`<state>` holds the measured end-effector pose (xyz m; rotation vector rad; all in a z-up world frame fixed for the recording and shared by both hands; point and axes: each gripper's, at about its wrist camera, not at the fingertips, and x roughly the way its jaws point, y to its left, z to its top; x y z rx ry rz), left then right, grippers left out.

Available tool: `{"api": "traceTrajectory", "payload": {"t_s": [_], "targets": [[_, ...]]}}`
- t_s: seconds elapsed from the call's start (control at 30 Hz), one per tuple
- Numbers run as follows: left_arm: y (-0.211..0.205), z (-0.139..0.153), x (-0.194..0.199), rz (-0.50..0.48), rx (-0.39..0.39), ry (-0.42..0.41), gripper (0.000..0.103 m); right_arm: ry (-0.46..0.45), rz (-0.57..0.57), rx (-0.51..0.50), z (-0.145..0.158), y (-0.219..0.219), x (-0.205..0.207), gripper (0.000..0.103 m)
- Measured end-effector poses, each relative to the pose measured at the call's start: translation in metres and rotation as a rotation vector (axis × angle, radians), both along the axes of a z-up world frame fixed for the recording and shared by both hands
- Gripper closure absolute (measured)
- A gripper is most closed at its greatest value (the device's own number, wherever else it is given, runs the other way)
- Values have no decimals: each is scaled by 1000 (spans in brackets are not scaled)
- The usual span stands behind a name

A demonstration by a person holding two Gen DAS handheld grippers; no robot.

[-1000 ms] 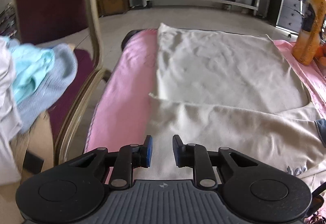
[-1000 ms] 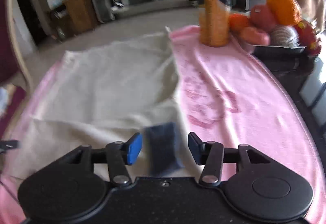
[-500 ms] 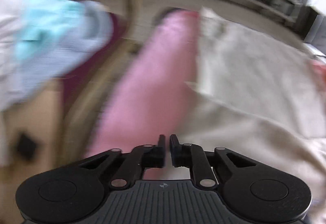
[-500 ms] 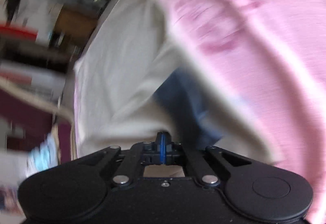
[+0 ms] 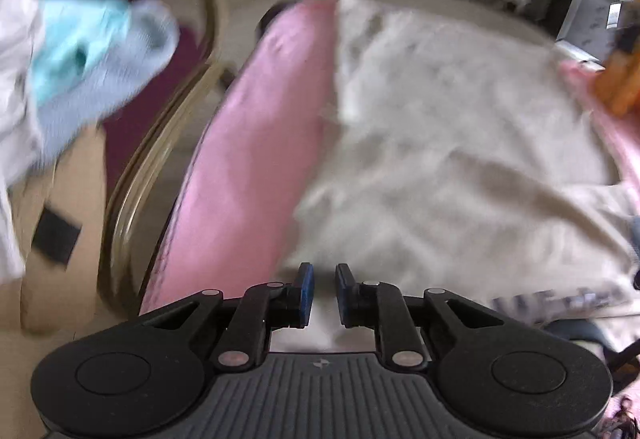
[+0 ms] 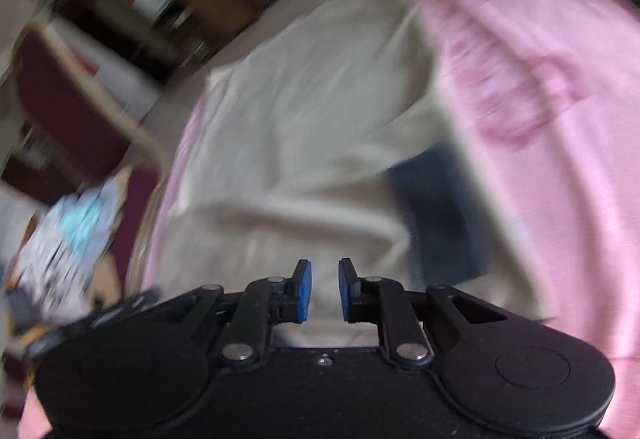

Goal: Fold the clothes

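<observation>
**Two grippers poised over the near hem of a cream garment on a pink-covered table**

A cream garment (image 5: 460,143) lies spread on a table under a pink cloth (image 5: 248,159). Its long axis runs away from the person, from the near edge toward the far edge. A sleeve or flap crosses the near part sideways, so one layer rests on another. The fabric is pale, soft and lightly wrinkled. A dark blue cuff or patch (image 6: 436,215) shows at its right side, and blurred lettering sits close to the near right corner.

The left gripper (image 5: 324,293) hangs over the near left part of the garment, fabric showing just beyond its tips. Its jaws stand slightly apart, holding nothing. The right gripper (image 6: 325,289) sits over the near middle, tilted, with the blue patch just to its right. Its jaws are likewise parted by a narrow gap and empty.

Both views are blurred. Each gripper is about equally close to the near hem.

A chair (image 5: 160,143) stands off the table's left edge, carrying a heap of light blue and white clothes (image 5: 80,55). An orange bottle (image 5: 620,79) stands near the far right corner.
</observation>
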<state>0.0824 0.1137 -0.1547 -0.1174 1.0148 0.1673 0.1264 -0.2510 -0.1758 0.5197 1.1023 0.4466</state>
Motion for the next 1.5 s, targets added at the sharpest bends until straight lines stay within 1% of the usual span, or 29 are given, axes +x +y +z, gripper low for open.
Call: {"api": "traceTrajectory", "payload": {"t_s": [0.03, 0.07, 0.1, 0.13, 0.17, 0.2, 0.23, 0.27, 0.3, 0.33, 0.37, 0.4, 0.43, 0.47, 0.57, 0.73, 0.87, 0.9, 0.97, 1.03, 1.07, 1.1, 1.13, 1.2, 1.27, 1.33, 1.4, 1.43, 1.5], "targets": [[8, -1, 0, 33, -3, 12, 82, 15, -9, -33, -4, 1, 1, 87], [16, -2, -1, 65, -7, 25, 84, 30, -18, -66, -8, 3, 3, 90], [24, -2, -1, 98, -9, 37, 84, 46, -30, -91, -11, 2, 4, 99], [29, -3, -4, 130, 11, 46, 76, 71, -58, -87, -15, -5, 6, 103], [35, -3, -8, 147, 1, 48, 76, 106, -98, -57, -17, -16, 6, 103], [38, -2, -11, 159, 17, 56, 78, 128, -137, -48, -17, -24, 4, 103], [40, -2, -14, 171, 32, 65, 90, 134, -163, -63, -16, -31, 2, 103], [40, -1, -19, 182, 42, 71, 93, 132, -175, -75, -14, -36, -1, 103], [41, -1, -24, 193, 52, 77, 92, 130, -185, -87, -13, -40, -3, 103], [41, -1, -29, 203, 61, 82, 92, 123, -195, -111, -10, -42, -6, 94], [42, 3, -34, 202, 39, 62, 92, 103, -205, -159, -6, -43, -9, 89], [40, 8, -38, 194, 24, 29, 92, 82, -215, -207, -2, -44, -13, 87], [39, 13, -39, 181, 14, -1, 92, 63, -217, -235, 2, -43, -14, 87], [35, 17, -37, 158, 2, -32, 92, 47, -196, -212, 3, -37, -10, 87], [17, 28, -15, 52, -15, -92, 92, 0, -134, -143, 5, -21, 2, 87], [-26, 32, 24, -164, 4, -155, 91, -79, -29, -27, 10, 6, 23, 88], [-54, 21, 55, -293, -91, -136, 91, -128, 53, 73, 12, 27, 39, 88], [-61, 17, 61, -321, -117, -127, 91, -96, 70, 125, 5, 32, 45, 88], [-66, 2, 74, -321, -163, -89, 88, -36, 79, 203, -8, 39, 55, 88], [-57, -11, 84, -264, -212, -85, 87, 21, 57, 234, -23, 42, 63, 88], [-49, -10, 85, -209, -225, -87, 90, 41, 24, 232, -30, 38, 66, 88], [-40, -9, 85, -154, -238, -90, 90, 60, -9, 230, -37, 34, 69, 98], [-32, -8, 86, -98, -250, -92, 91, 79, -50, 234, -42, 28, 72, 100], [-9, -11, 86, 35, -226, -92, 93, 95, -159, 256, -44, 4, 73, 100], [13, -15, 84, 121, -289, -95, 91, 95, -282, 245, -41, -21, 69, 100], [22, -9, 76, 194, -236, -126, 92, 88, -401, 224, -39, -46, 63, 100], [23, 1, 68, 237, -122, -154, 95, 87, -489, 195, -35, -65, 56, 100], [24, 6, 64, 258, -66, -167, 94, 78, -498, 173, -32, -69, 53, 100], [29, 17, 55, 266, -35, -174, 94, 52, -501, 96, -22, -71, 46, 95]]}}
